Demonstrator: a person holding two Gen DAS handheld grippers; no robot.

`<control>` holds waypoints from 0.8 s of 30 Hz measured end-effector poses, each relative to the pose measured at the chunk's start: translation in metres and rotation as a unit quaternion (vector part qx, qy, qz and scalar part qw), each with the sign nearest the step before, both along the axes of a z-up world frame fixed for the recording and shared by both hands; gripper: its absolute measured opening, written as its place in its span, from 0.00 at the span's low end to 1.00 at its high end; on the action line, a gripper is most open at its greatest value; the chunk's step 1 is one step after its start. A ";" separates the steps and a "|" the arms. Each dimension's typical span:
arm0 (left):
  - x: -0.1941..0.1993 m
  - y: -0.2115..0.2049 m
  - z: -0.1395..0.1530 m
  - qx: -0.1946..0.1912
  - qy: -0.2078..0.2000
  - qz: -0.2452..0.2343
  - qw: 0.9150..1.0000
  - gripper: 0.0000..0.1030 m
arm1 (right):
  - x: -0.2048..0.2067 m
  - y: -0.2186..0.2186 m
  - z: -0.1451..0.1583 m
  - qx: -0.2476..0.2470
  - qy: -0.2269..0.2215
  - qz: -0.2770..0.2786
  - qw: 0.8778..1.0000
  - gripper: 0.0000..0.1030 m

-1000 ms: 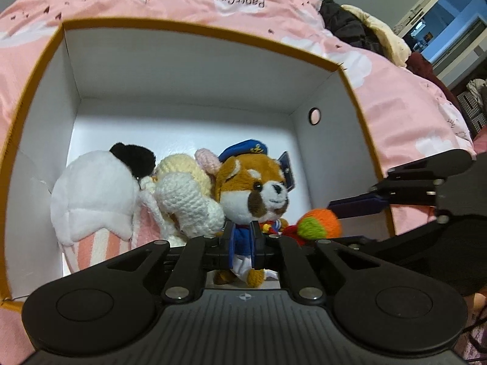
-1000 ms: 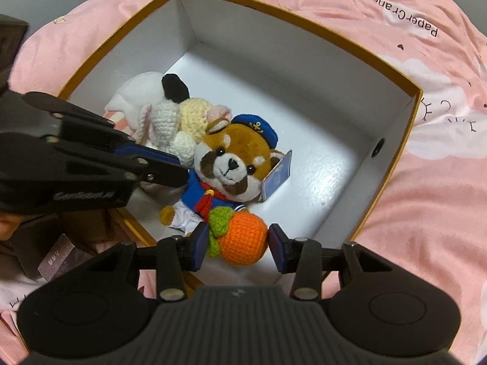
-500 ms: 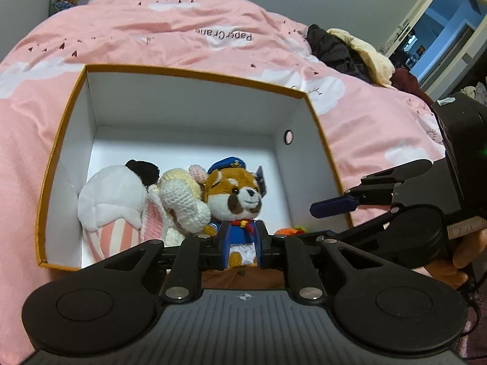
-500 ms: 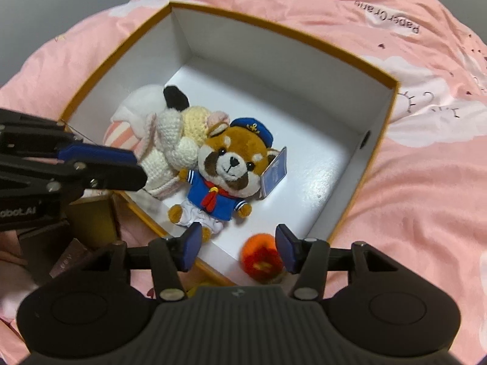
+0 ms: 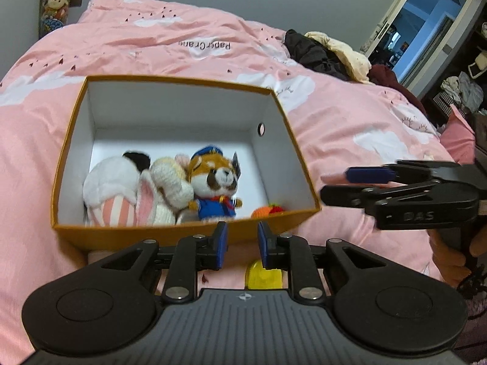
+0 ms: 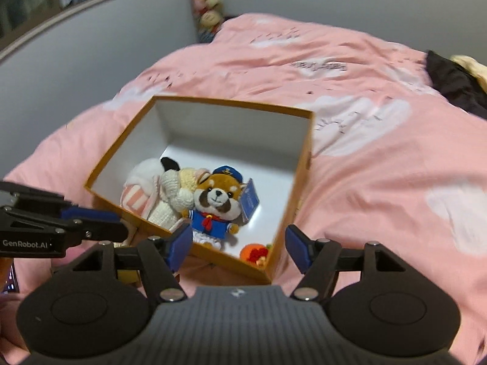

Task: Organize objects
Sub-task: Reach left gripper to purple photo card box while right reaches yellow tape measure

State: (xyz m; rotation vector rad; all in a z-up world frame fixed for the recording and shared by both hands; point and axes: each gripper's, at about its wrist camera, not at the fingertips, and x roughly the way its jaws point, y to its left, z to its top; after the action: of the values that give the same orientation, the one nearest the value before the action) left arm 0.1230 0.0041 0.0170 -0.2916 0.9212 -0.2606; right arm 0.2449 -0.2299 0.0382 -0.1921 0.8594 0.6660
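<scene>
Both claws are empty: the left claw (image 5: 242,245) is a little open, the right claw (image 6: 240,248) wide open. The orange crocheted fruit (image 6: 255,253) lies inside the orange cardboard box (image 6: 225,254) on the pink bed (image 6: 380,158), beside the sailor-dressed red panda plush (image 6: 217,203).

The box (image 5: 170,237) sits on the bed (image 5: 350,115). Inside, three plush toys lie side by side, the sailor plush (image 5: 217,187) rightmost, a crocheted fruit (image 5: 261,212) beside it.
</scene>
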 end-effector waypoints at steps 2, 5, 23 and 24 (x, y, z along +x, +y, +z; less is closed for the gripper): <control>-0.007 0.001 -0.004 0.006 0.005 0.002 1.000 0.23 | -0.012 -0.009 -0.006 0.009 -0.005 -0.021 1.000 0.71; -0.015 0.001 -0.010 0.022 0.013 0.006 1.000 0.23 | -0.025 -0.016 -0.024 0.010 -0.007 -0.048 0.999 0.72; -0.054 0.012 -0.057 0.052 0.069 0.018 0.996 0.24 | -0.042 -0.007 -0.118 -0.059 0.014 -0.023 0.998 0.73; -0.055 0.013 -0.060 0.050 0.072 0.019 0.996 0.24 | -0.042 -0.006 -0.119 -0.061 0.018 -0.019 0.998 0.73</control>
State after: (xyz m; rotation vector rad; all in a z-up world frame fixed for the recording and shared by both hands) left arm 0.0685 0.0173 -0.0425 -0.2380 1.0673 -0.1583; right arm 0.2031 -0.2356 -0.0812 -0.2731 0.9360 0.5830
